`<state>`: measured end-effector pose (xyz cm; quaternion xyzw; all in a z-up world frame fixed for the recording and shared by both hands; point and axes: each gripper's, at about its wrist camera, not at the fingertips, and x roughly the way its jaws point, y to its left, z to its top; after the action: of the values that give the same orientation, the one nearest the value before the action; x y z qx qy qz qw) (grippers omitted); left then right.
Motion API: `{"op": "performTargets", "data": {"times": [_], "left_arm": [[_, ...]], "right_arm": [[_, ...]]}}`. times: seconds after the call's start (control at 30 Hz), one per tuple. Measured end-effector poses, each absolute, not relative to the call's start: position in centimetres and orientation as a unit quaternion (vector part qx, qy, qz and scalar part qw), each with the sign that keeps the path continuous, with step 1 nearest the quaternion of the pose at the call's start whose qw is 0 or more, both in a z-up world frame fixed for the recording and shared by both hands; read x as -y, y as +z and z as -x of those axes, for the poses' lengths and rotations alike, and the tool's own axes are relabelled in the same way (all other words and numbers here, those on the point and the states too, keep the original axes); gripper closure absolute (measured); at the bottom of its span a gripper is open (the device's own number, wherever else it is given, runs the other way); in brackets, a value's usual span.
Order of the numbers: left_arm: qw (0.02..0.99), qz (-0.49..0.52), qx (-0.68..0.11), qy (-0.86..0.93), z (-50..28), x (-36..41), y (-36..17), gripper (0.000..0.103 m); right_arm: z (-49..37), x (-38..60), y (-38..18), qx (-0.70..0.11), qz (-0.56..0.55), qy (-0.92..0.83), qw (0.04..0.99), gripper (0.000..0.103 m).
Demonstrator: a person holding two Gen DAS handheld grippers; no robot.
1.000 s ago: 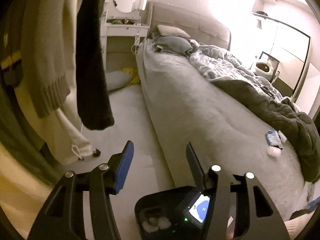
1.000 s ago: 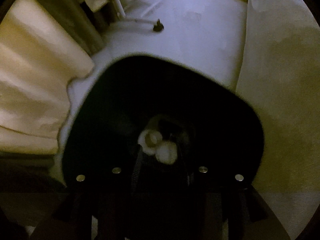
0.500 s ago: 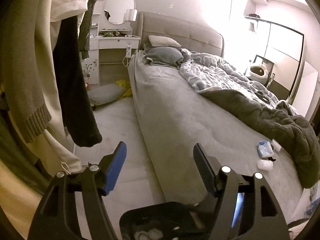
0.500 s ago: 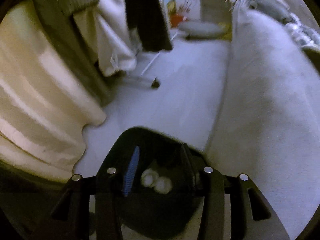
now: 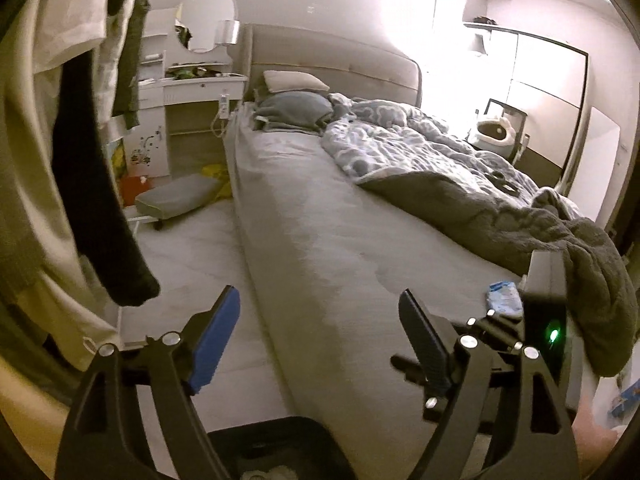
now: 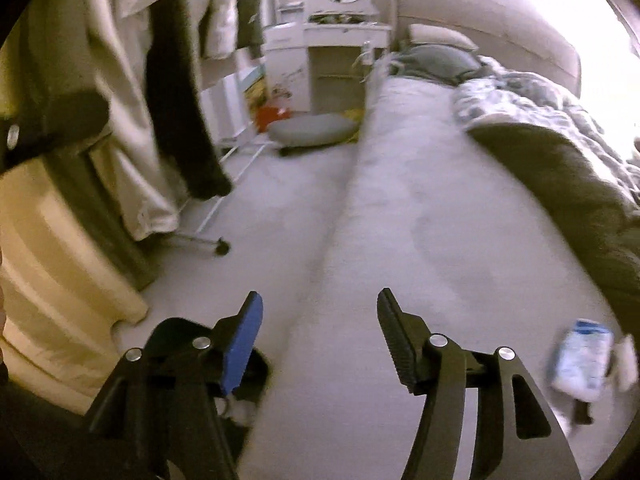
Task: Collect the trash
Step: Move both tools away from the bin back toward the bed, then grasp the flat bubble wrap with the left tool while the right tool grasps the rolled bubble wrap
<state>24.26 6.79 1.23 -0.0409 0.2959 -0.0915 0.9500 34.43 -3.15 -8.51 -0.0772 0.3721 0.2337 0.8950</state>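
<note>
The right gripper (image 6: 318, 330) hangs over the bed's edge with its jaws spread wide and nothing between them; the left gripper (image 5: 320, 328) is equally agape and empty. A blue-and-white wrapper (image 6: 582, 360) lies on the grey bed (image 6: 432, 216) just right of the right gripper, beside a dark blanket (image 6: 576, 184), while the black bin (image 5: 280, 452) sits on the floor below.

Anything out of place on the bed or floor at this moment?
Yes. A blue-and-white packet with a white wad beside it lies on the bare grey sheet near the dark blanket, litter not yet collected. A grey cushion lies on the floor beside the bed. Both grippers, left and right, are open and empty.
</note>
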Motion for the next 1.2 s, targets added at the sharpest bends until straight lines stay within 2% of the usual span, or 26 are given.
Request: {"op": "performTargets", "data": {"times": [0.3,0.73,0.9,1.13,1.2], "left_arm": [[0.946,0.030,-0.298,-0.121,-25.4,-1.4,0.7,0.010],[0.933,0.014,-0.323,-0.160,-26.8,5.7,-1.2,0.008],[0.925,-0.001,-0.334,-0.181,-26.8,8.7,-2.3,0.007],[0.913,-0.023,-0.352,-0.208,-26.7,12.9,-3.8,0.007],[0.909,-0.035,-0.356,-0.214,-26.6,14.1,-4.5,0.007]], "right_arm": [[-34.7,10.0,-8.1,-0.357,0.073,0.178,0.914,0.036],[-34.5,19.5,-7.2,-0.339,0.050,0.112,0.933,0.029],[-34.4,22.8,-7.6,-0.337,0.047,0.093,0.936,0.024],[-34.0,25.8,-8.9,-0.343,0.056,0.076,0.934,0.022],[-33.8,26.7,-8.9,-0.341,0.054,0.070,0.936,0.017]]}}
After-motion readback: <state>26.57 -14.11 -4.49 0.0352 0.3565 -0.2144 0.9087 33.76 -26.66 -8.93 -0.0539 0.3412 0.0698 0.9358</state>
